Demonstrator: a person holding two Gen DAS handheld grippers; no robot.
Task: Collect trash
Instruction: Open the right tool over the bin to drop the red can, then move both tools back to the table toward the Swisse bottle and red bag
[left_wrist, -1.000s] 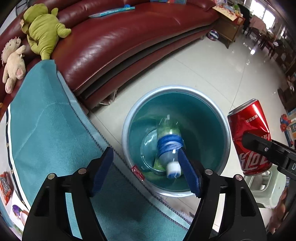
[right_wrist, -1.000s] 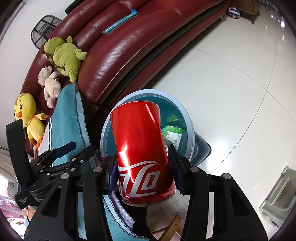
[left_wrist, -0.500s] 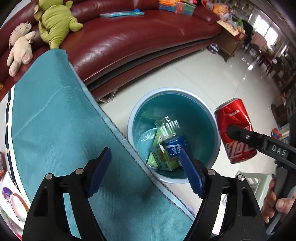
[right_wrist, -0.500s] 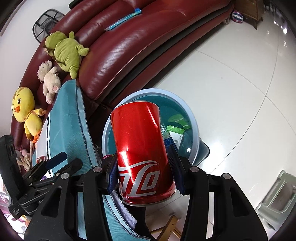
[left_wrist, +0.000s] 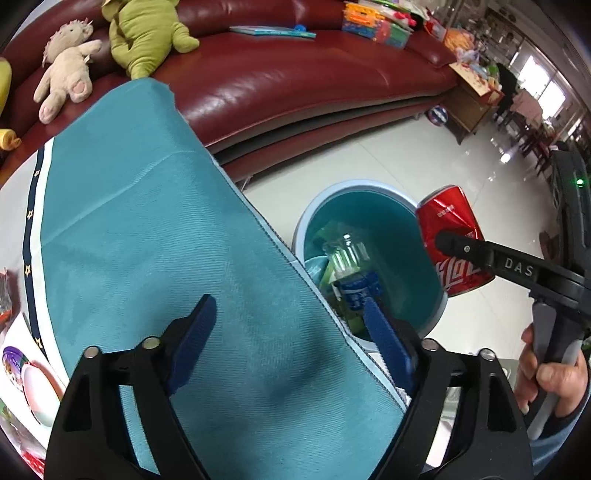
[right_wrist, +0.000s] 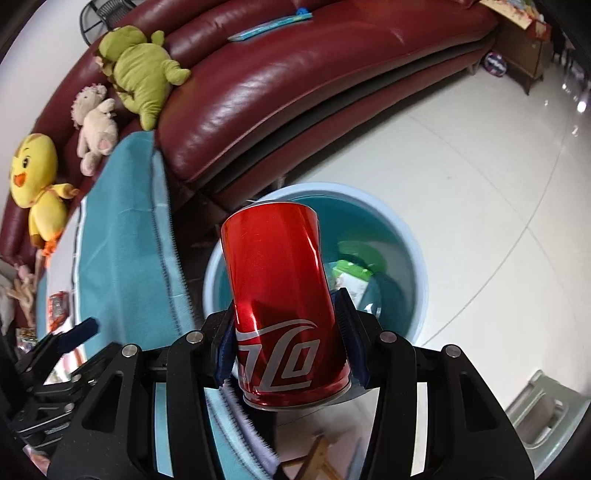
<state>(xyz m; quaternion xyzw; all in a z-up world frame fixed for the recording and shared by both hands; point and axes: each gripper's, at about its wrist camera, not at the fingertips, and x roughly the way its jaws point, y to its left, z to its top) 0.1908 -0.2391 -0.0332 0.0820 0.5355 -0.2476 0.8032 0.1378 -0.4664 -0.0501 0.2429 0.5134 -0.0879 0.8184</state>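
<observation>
My right gripper is shut on a red cola can and holds it above the near rim of the round blue trash bin. The can also shows in the left wrist view, over the right rim of the bin. Inside the bin lie a clear plastic bottle with a blue label and a green carton. My left gripper is open and empty above the teal tablecloth, beside the bin.
A dark red leather sofa curves behind the bin, with plush toys and a book on it. Snack packets lie on the table at left. A grey stool stands on the tiled floor at right.
The plastic bottle left my left gripper and now lies in the bin. My left gripper has drawn back over the tablecloth. The right gripper has brought the can closer over the bin.
</observation>
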